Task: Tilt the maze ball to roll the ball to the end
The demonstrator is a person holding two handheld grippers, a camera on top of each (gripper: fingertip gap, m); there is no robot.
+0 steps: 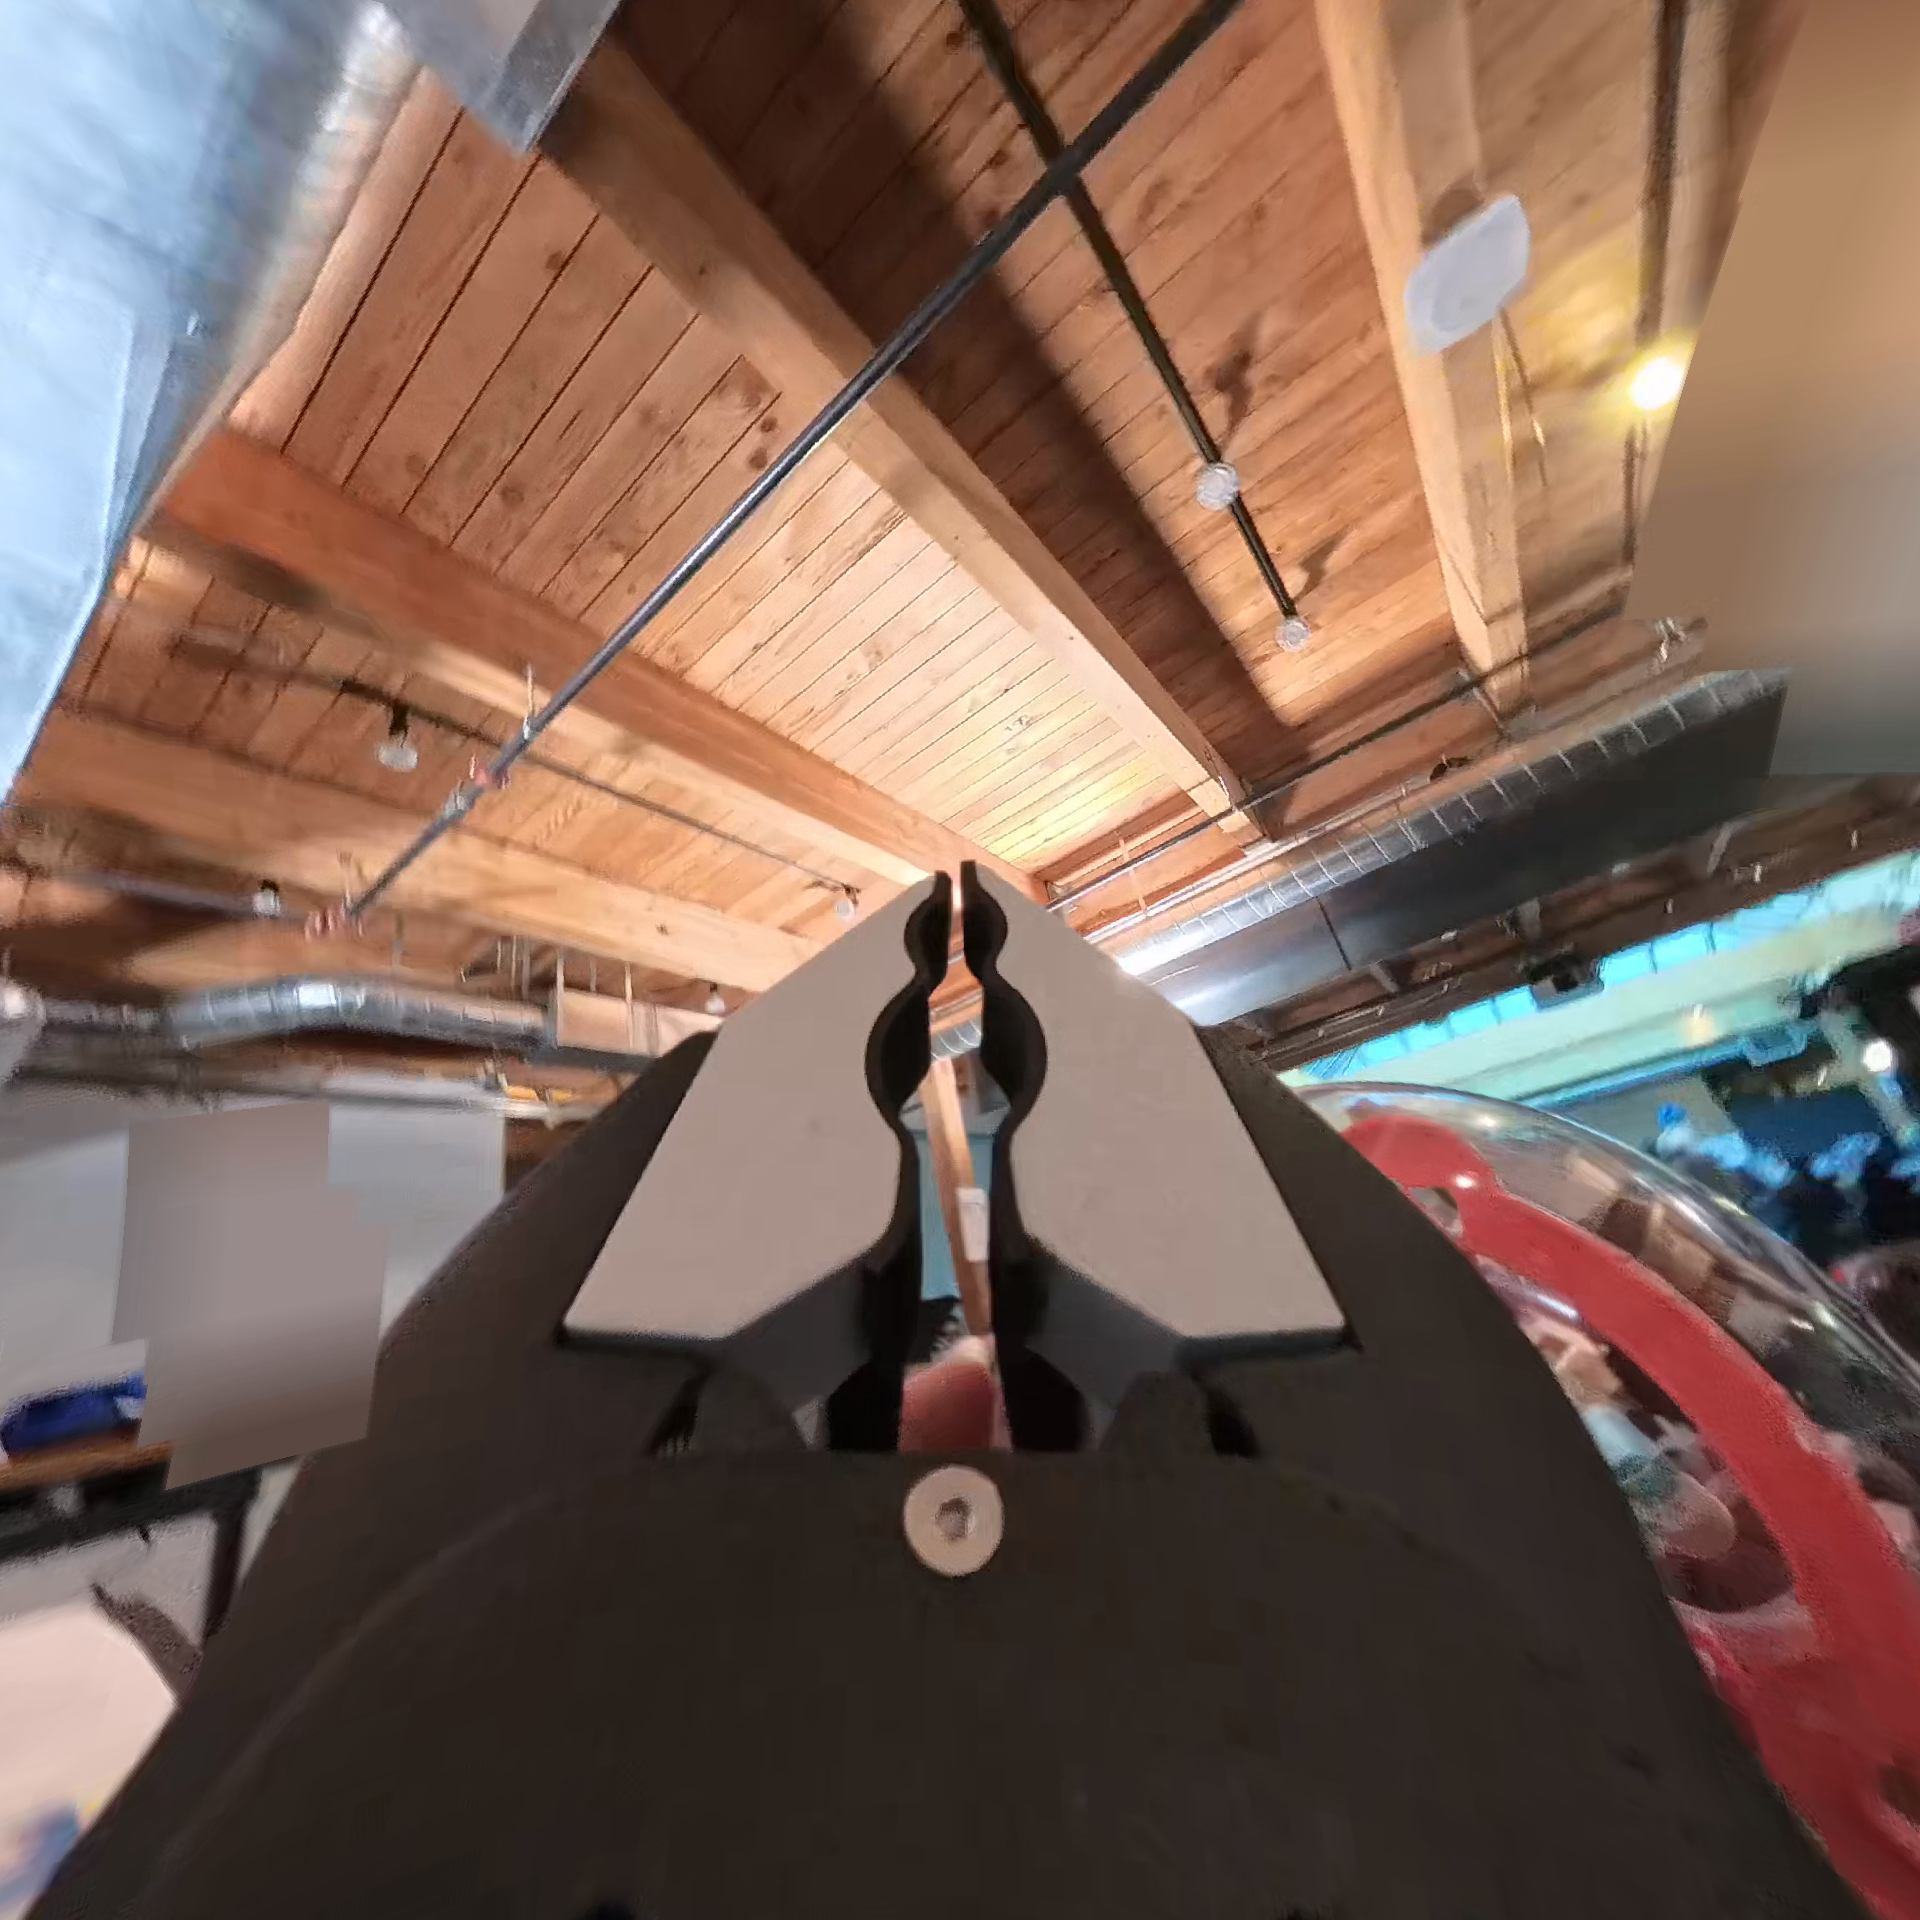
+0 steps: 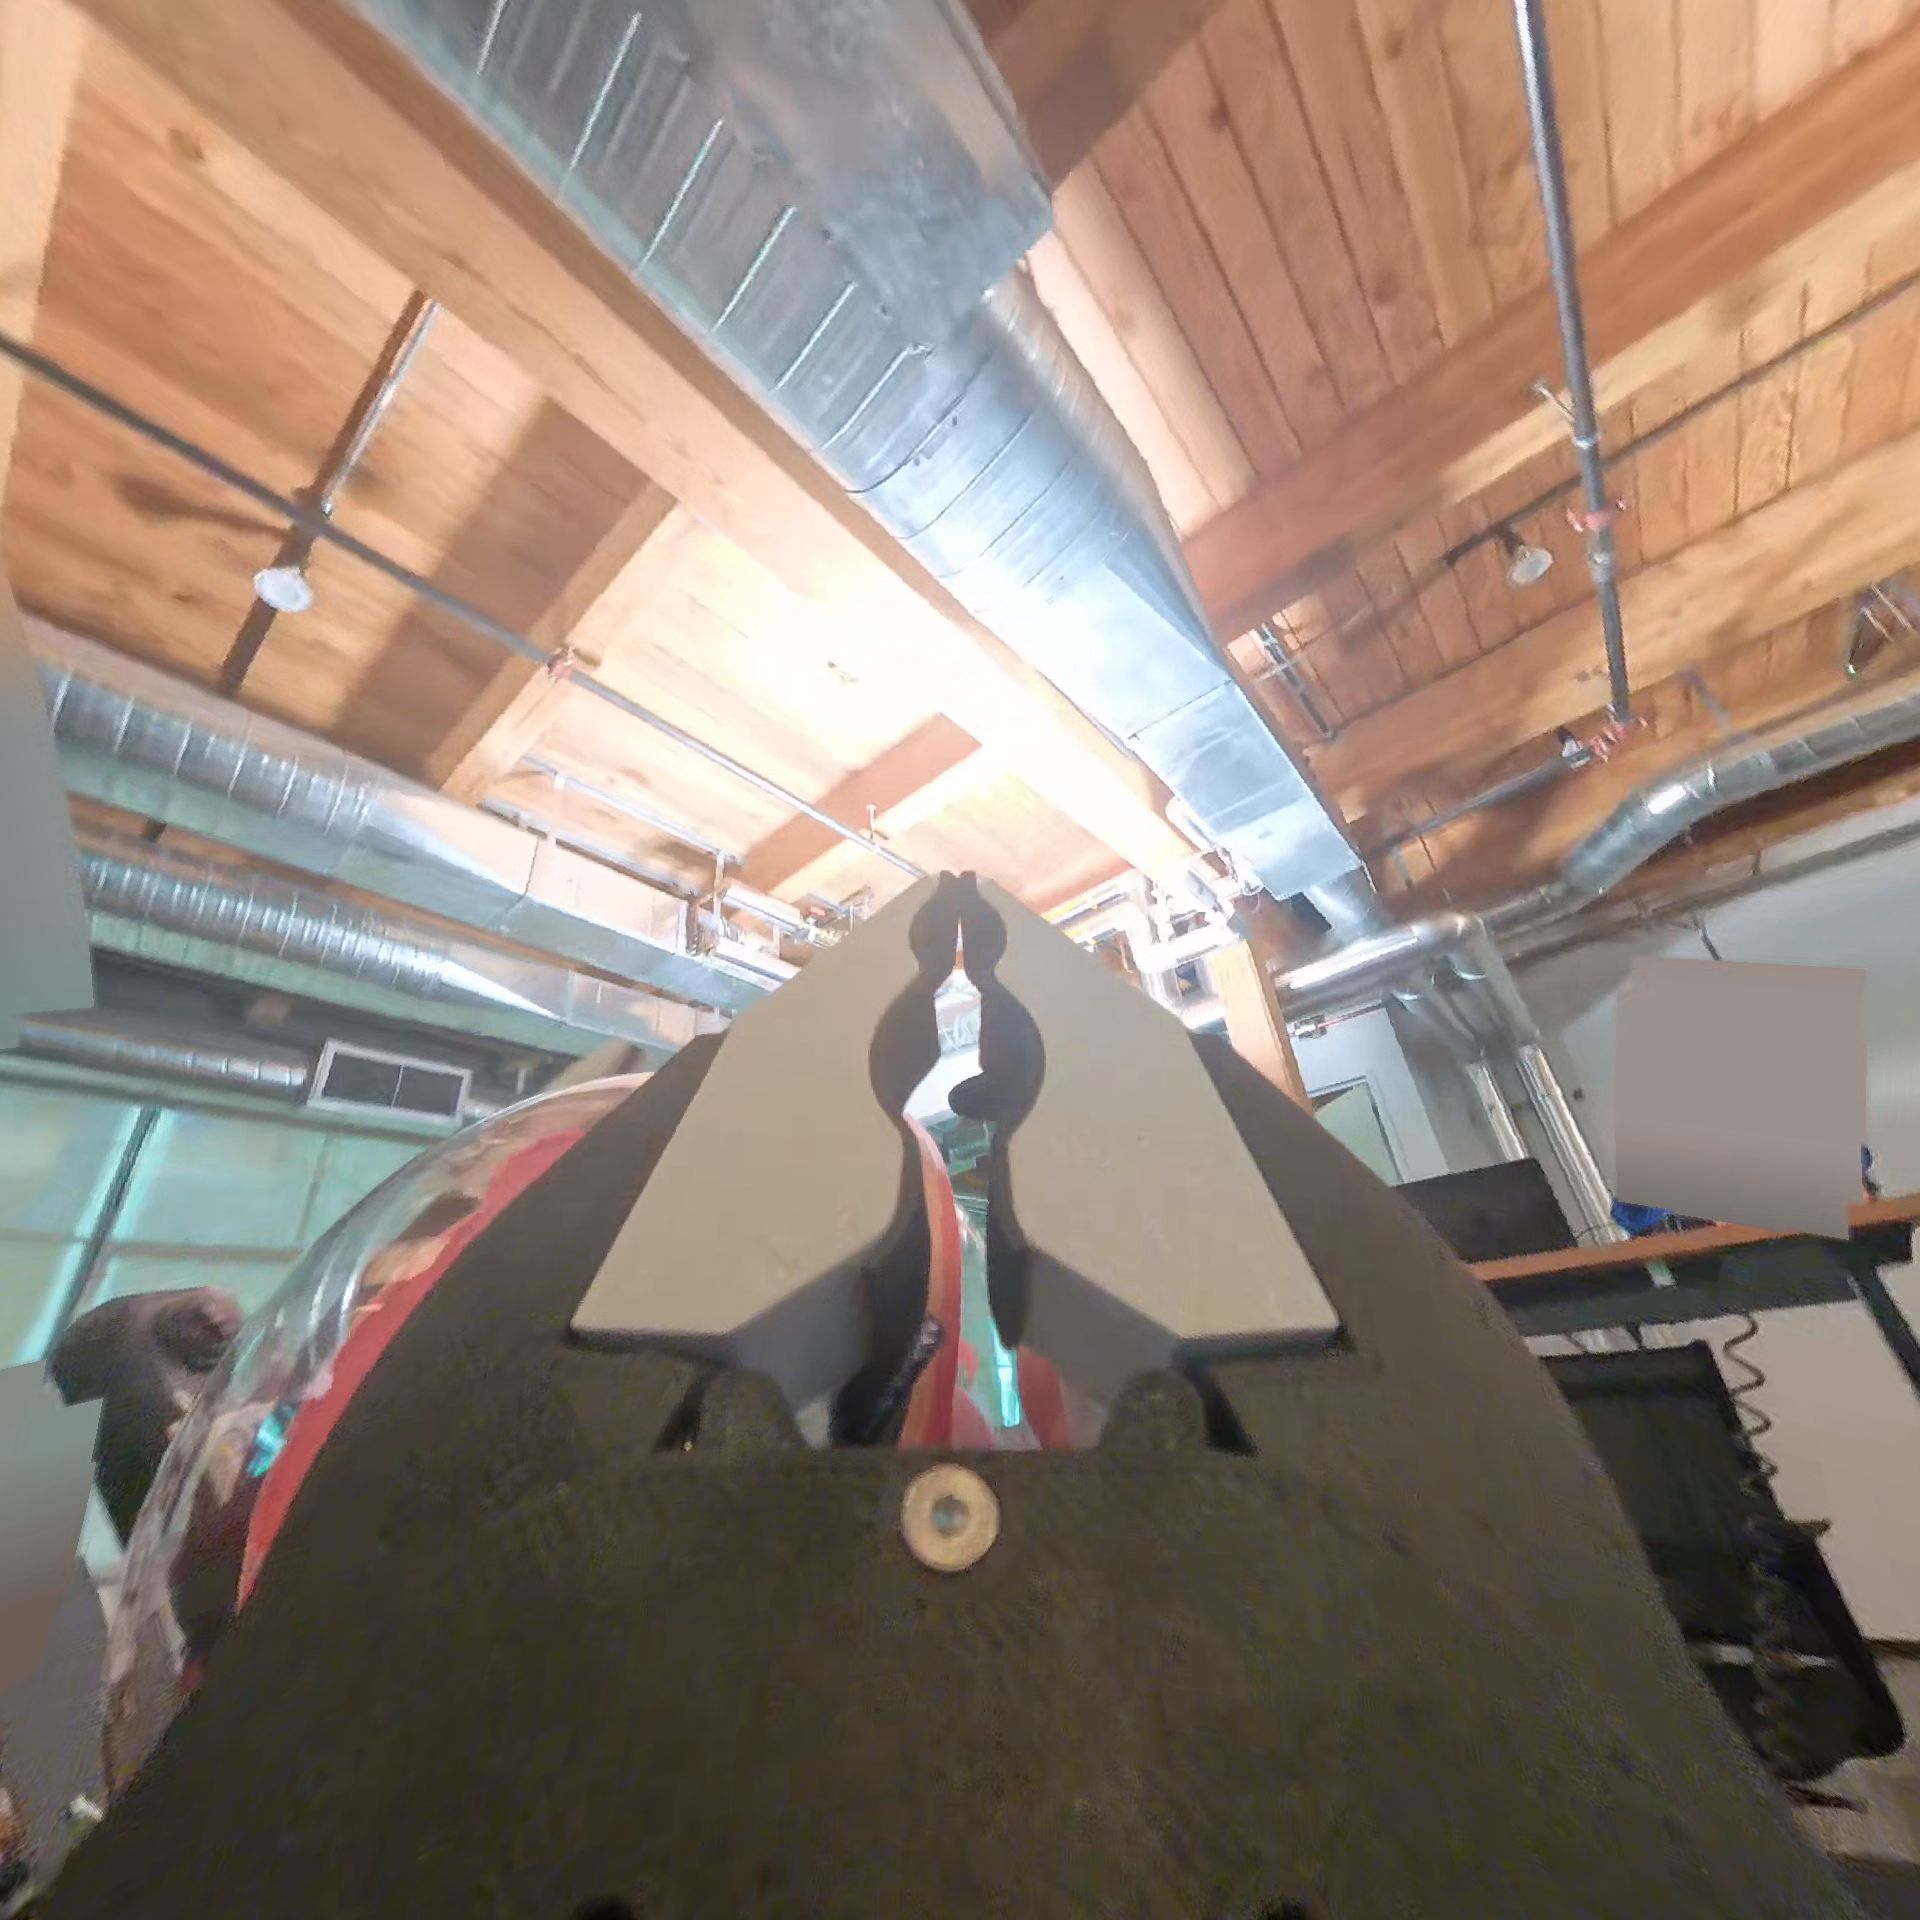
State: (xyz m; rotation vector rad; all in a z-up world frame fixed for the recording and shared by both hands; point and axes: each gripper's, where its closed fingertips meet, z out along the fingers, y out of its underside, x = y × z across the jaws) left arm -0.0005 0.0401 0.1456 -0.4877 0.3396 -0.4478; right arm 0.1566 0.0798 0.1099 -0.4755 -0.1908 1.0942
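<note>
1. Overhead: wooden plank ceiling (image 1: pixel 582 468) with beams; ribbed metal duct (image 2: pixel 935 416).
2. Left gripper (image 1: pixel 956 883): grey fingers nearly closed, nothing between tips.
3. Right gripper (image 2: pixel 958 888): tips together, empty.
4. Maze ball (image 1: pixel 1662 1403): clear round shell, red tracks, pressed between both grippers' bodies.

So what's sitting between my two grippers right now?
The maze ball: right of the left gripper in its view, left of the right gripper in the other.
</note>
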